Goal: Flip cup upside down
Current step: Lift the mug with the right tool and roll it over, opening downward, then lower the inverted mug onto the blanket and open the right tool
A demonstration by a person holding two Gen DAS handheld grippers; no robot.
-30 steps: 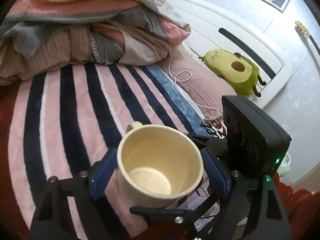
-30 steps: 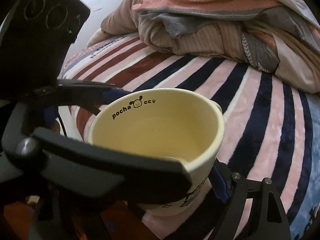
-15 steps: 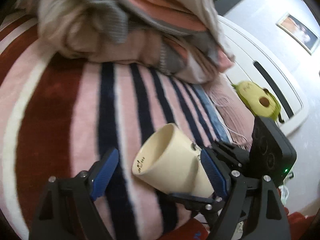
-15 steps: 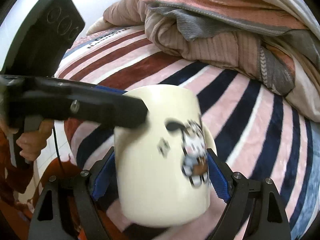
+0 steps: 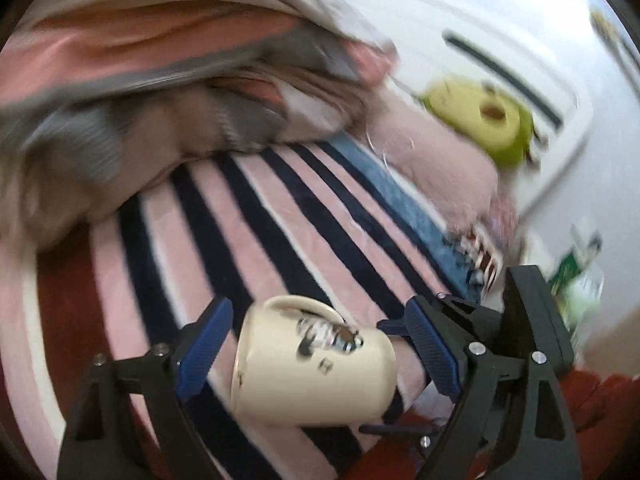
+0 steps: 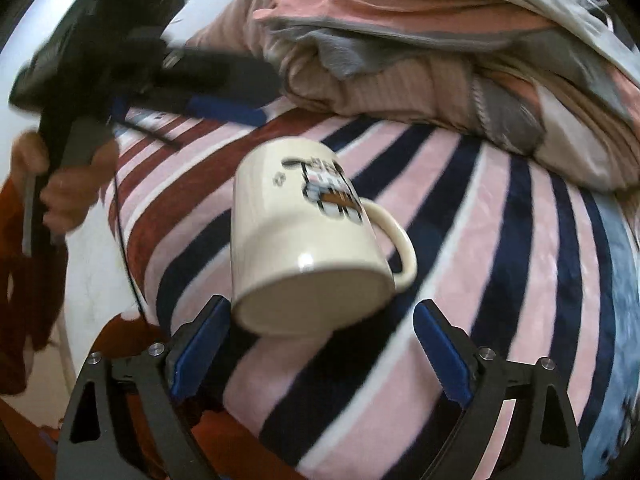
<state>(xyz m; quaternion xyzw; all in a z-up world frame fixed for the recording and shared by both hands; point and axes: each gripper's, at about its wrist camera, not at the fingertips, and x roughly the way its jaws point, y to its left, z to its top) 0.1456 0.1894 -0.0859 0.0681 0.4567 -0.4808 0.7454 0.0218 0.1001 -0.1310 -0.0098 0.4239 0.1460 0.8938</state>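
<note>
The right gripper [image 6: 320, 346] has let go. Half a second ago its blue pads were pressed on the sides of the cream ceramic cup with the cartoon dog print [image 6: 304, 232]; now its jaws stand wide apart and the cup sits just ahead of the fingertips, touched by neither pad. The left gripper [image 5: 318, 346] is spread wide as well and has pulled up and away to the side, holding nothing.

So, by my reckoning, the turn is past halfway but unfinished. A second back the cup stood mouth-up between the two tools. Now it is tipped over on the pink, navy and dark red striped fleece blanket [image 6: 500, 280], its flat base towards the right gripper and its mouth pointing away. Motion blur makes it hard to say whether it has settled or is rolling.

Its curved handle [image 6: 396, 240] sticks out sideways, and the glaze catches the light. The heap of rumpled pink and grey bedding [image 6: 400, 60] lies well beyond.
</note>
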